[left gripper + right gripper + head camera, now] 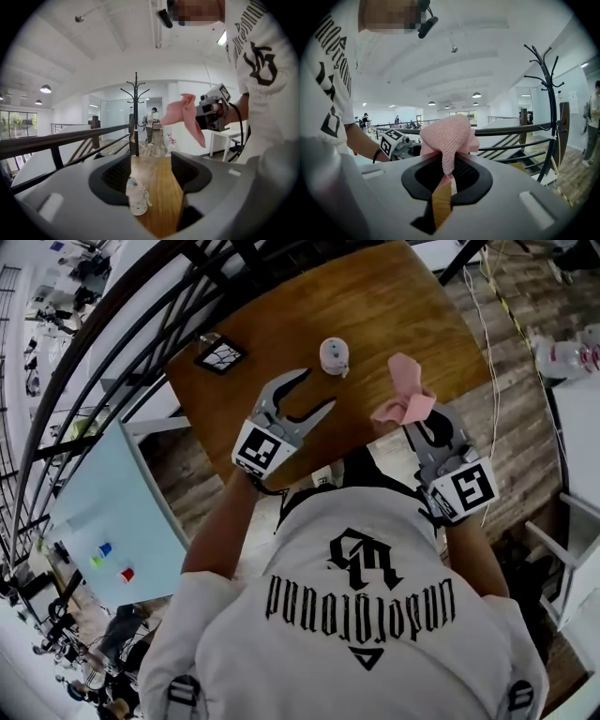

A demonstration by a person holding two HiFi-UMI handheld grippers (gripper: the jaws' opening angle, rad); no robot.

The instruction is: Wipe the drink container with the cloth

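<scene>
A small pale drink container [334, 354] with a light cap stands upright on the wooden table [394, 306]. My left gripper [317, 390] hovers just in front of it, open, with nothing between its jaws. In the left gripper view the drink container [137, 196] shows in the gap, close by the left jaw and apart from it. My right gripper [412, 420] is shut on a pink knitted cloth [405, 395], held up to the right of the container. In the right gripper view the cloth [447, 138] bunches over the jaws.
A black square coaster with a white pattern [220, 355] lies at the table's left corner. A dark railing [141, 324] runs past the table's left side. A coat stand [136, 112] rises beyond the far edge. Plastic bottles [562, 357] sit at far right.
</scene>
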